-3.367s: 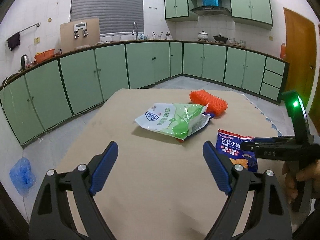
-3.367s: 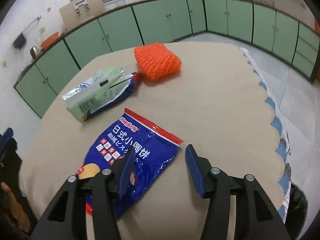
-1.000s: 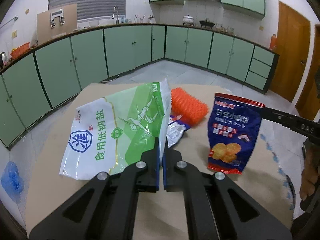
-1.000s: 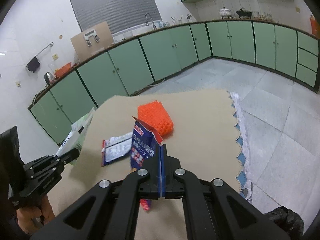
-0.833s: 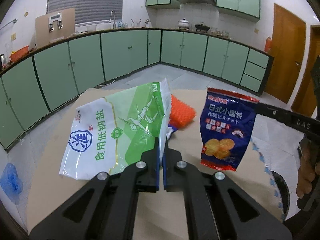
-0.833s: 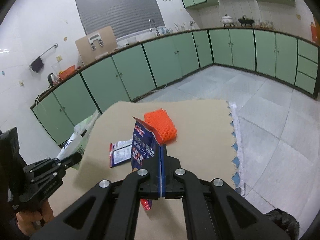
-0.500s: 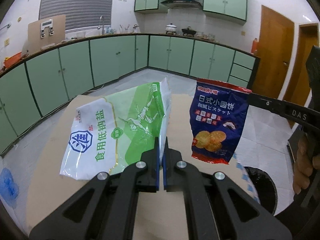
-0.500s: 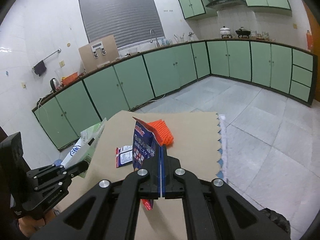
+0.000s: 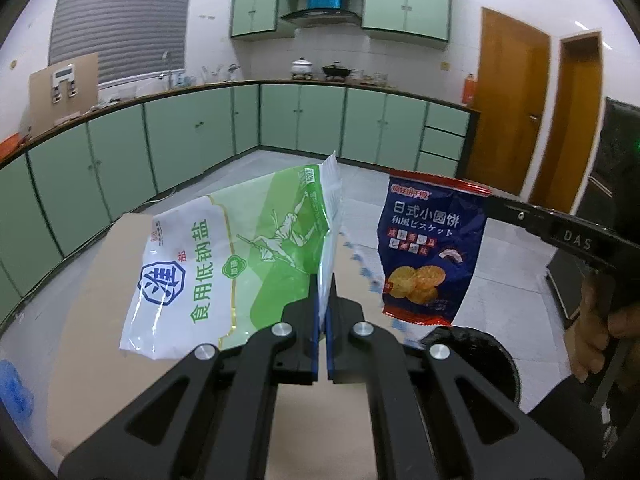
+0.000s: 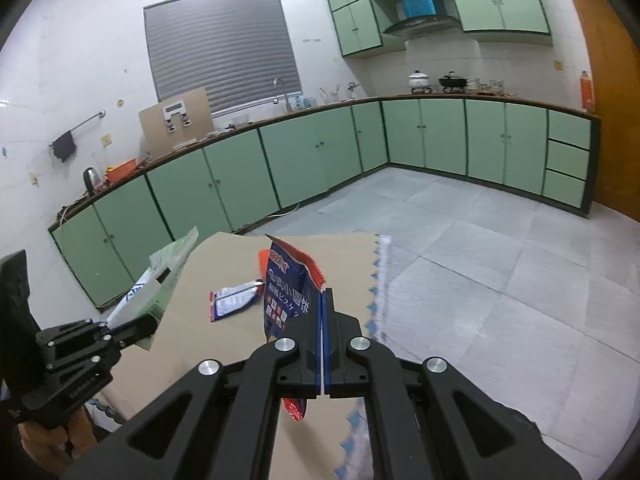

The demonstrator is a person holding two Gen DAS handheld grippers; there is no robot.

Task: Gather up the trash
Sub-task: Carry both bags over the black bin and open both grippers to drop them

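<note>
My left gripper (image 9: 322,280) is shut on the edge of a green and white salt bag (image 9: 236,256), which hangs in the air above the table. My right gripper (image 10: 322,296) is shut on a dark blue biscuit packet (image 10: 286,292), also lifted. In the left wrist view the biscuit packet (image 9: 430,248) dangles from the right gripper (image 9: 490,202), above a black bin (image 9: 476,354) beside the table. The salt bag (image 10: 160,284) shows at the left of the right wrist view, in the left gripper (image 10: 148,326).
A small blue and white wrapper (image 10: 234,300) lies on the tan table (image 10: 224,344), with an orange object (image 10: 263,258) just behind the biscuit packet. The table's scalloped cloth edge (image 10: 374,280) borders tiled floor. Green cabinets line the walls. A hand (image 9: 600,328) holds the right gripper.
Both grippers rose and swung right, away from the table's middle, carrying their bags. The black bin has come into the left wrist view under the biscuit packet.
</note>
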